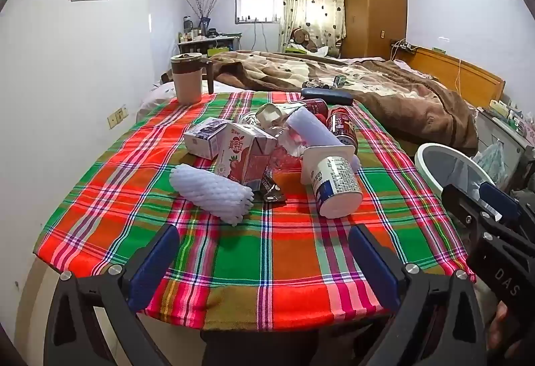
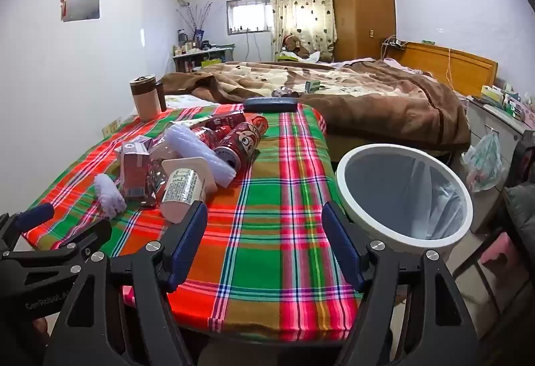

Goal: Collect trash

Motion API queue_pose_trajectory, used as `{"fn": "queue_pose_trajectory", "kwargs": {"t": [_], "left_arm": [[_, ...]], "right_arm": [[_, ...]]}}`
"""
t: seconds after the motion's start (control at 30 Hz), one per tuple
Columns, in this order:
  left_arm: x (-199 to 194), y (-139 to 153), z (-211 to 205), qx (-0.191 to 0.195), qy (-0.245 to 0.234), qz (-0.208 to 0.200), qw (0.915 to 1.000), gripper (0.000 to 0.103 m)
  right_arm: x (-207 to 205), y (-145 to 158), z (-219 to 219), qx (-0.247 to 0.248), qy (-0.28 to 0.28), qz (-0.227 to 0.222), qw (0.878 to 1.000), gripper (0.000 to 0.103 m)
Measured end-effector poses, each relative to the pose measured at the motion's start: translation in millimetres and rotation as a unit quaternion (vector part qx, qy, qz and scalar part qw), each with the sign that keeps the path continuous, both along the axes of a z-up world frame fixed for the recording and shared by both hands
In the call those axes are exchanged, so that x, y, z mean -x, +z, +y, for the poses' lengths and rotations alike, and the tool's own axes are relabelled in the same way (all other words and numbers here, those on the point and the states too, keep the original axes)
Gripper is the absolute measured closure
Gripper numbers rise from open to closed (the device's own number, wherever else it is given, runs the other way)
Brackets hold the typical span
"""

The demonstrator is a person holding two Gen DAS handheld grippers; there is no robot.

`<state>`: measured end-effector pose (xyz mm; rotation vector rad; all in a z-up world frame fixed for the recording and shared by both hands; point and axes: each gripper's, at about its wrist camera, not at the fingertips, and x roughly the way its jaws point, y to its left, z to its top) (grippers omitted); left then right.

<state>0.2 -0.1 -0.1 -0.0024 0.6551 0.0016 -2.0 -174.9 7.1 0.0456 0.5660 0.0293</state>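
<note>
A heap of trash lies on the plaid tablecloth (image 1: 267, 262): a tipped white yogurt cup (image 1: 334, 185) (image 2: 182, 190), a red strawberry milk carton (image 1: 244, 155) (image 2: 133, 172), a white foam fruit net (image 1: 214, 192) (image 2: 108, 194), a purple carton (image 1: 205, 138), red drink cans (image 1: 341, 127) (image 2: 240, 145) and crumpled clear plastic (image 1: 287, 145). My left gripper (image 1: 264, 252) is open and empty, hovering near the table's front edge. My right gripper (image 2: 265, 229) is open and empty, just right of the yogurt cup. A white bin (image 2: 404, 195) with a liner stands to the table's right.
A beige lidded mug (image 1: 187, 78) and a dark case (image 1: 326, 96) sit at the table's far edge. A bed with a brown blanket (image 1: 384, 88) lies behind. The right gripper's body (image 1: 491, 222) shows at the left view's right edge.
</note>
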Motion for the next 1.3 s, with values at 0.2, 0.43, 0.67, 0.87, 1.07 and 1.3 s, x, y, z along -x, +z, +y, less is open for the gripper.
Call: {"fn": "queue_pose_trajectory", "kwargs": {"t": [0.2, 0.43, 0.67, 0.87, 1.07, 1.3], "left_arm": [[2.9, 0.8, 0.2, 0.0, 0.001, -0.012, 0.9999, 0.001], [2.0, 4.2, 7.0, -0.003, 0.005, -0.008, 0.9999, 0.001], [3.1, 3.6, 4.3, -0.006, 0.008, -0.01, 0.9999, 0.001], [3.8, 4.0, 3.1, -0.006, 0.006, -0.01, 0.9999, 0.001], [4.3, 4.8, 3.3, -0.005, 0.007, -0.011, 0.9999, 0.001], [4.4, 4.6, 3.2, -0.005, 0.007, -0.011, 0.9999, 0.001]], "right_arm": [[0.2, -0.2, -0.5, -0.001, -0.003, -0.003, 1.0, 0.031], [3.3, -0.7, -1.3, 0.001, -0.007, -0.003, 1.0, 0.031], [0.8, -1.1, -1.1, 0.0, -0.01, 0.0, 1.0, 0.031], [1.8, 0.5, -2.3, 0.001, -0.011, 0.0, 1.0, 0.031], [2.2, 0.6, -2.4, 0.002, -0.012, 0.0, 1.0, 0.031], [1.6, 1.0, -3.0, 0.002, -0.011, 0.0, 1.0, 0.031]]}}
